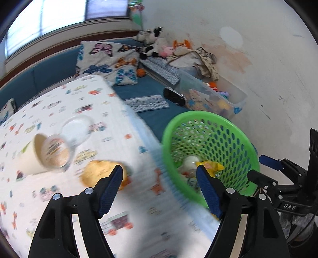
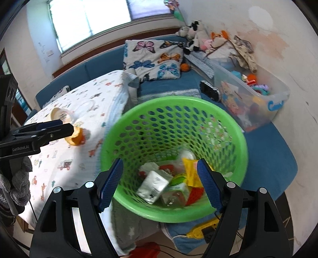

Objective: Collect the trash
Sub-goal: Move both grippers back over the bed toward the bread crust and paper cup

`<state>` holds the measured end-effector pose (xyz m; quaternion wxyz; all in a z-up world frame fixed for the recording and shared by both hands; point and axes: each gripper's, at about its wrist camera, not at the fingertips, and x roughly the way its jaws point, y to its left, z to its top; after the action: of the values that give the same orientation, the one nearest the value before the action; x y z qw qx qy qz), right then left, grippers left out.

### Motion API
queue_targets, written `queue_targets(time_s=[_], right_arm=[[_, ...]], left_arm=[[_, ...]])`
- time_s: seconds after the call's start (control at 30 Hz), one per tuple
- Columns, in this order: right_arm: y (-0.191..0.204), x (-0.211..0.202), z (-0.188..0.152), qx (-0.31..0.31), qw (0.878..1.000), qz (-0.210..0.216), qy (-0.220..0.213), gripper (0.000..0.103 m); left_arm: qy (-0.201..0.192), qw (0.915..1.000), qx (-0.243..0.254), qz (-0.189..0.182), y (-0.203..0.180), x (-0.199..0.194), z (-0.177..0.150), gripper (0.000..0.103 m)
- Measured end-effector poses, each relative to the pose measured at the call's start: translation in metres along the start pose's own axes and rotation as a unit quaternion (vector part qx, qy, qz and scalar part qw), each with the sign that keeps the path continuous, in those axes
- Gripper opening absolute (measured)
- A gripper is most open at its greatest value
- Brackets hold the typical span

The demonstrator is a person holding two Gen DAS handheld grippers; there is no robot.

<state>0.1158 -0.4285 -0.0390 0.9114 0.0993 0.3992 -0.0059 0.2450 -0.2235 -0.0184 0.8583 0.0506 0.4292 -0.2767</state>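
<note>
**Fingers spread on both grippers, nothing held**

Spread wide and empty, the left gripper (image 1: 159,190) hangs over the patterned tablecloth (image 1: 83,103); orange peel (image 1: 99,174) lies at its ten o'clock, a paper cup (image 1: 33,158) and clear plastic cup (image 1: 59,154) farther at ten. Equally parted, the right gripper (image 2: 160,182) grips nothing above the green basket (image 2: 127,127), where trash including a white packet (image 2: 152,186) lies at twelve o'clock.

Light: bright daylight, window (image 2: 89,17) overexposed | Blur: motion smear, left view | Edges: fisheye vignette
</note>
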Motion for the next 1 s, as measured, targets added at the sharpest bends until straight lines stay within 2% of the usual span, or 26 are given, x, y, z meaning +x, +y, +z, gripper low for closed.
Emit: queue_targets(time_s=[0.3, 0.57, 0.83, 1.0], right_arm=[[0.056, 0.016, 0.016, -0.049, 0.998, 0.037, 0.004, 0.080], [0.107, 0.037, 0.028, -0.102, 0.992, 0.069, 0.011, 0.081], [0.148, 0.071, 0.032, -0.127, 0.986, 0.105, 0.036, 0.082], [0.169, 0.098, 0.032, -0.141, 0.983, 0.108, 0.056, 0.082]], left_arm=[[-0.011, 0.9978, -0.052, 0.040, 0.061, -0.030, -0.016, 0.073], [-0.018, 0.9913, -0.099, 0.084, 0.114, -0.052, -0.030, 0.073], [-0.024, 0.9841, -0.135, 0.113, 0.153, -0.069, -0.043, 0.073], [-0.022, 0.9806, -0.152, 0.122, 0.168, -0.072, -0.050, 0.073]])
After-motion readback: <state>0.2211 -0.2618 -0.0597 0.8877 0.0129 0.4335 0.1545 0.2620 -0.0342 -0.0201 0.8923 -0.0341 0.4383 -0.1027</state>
